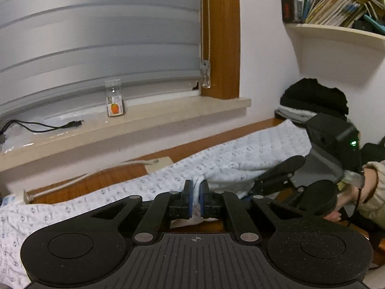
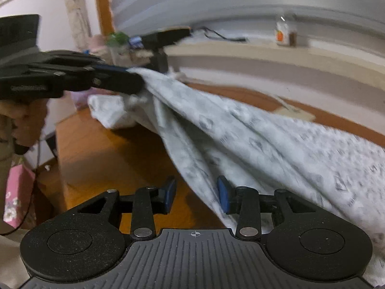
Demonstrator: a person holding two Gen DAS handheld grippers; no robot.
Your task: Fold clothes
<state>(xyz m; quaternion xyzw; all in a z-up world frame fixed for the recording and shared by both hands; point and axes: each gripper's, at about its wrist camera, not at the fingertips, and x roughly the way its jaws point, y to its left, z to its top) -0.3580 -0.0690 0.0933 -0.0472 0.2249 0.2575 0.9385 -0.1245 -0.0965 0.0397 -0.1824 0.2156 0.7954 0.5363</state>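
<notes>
A white garment with a small grey print [image 1: 240,154] lies along the wooden table [image 1: 101,180]. My left gripper [image 1: 196,197] is shut on a bunched fold of it, the cloth squeezed between the blue pads. In the right wrist view the left gripper [image 2: 138,82] holds that fold up, and the garment [image 2: 264,144] slopes down from it to the right. My right gripper [image 2: 196,193] stands open, its blue pads apart; the garment's lower edge runs between them close to the right pad, unpressed. In the left wrist view the right gripper [image 1: 276,173] reaches in from the right, held by a hand [image 1: 349,192].
A small jar [image 1: 115,101] and a black cable [image 1: 48,126] rest on the windowsill. Folded dark and grey clothes [image 1: 312,101] are stacked at the table's far right under a bookshelf [image 1: 336,29]. A white cord and adapter [image 1: 154,162] lie on the table. A pink bag [image 2: 16,192] hangs at left.
</notes>
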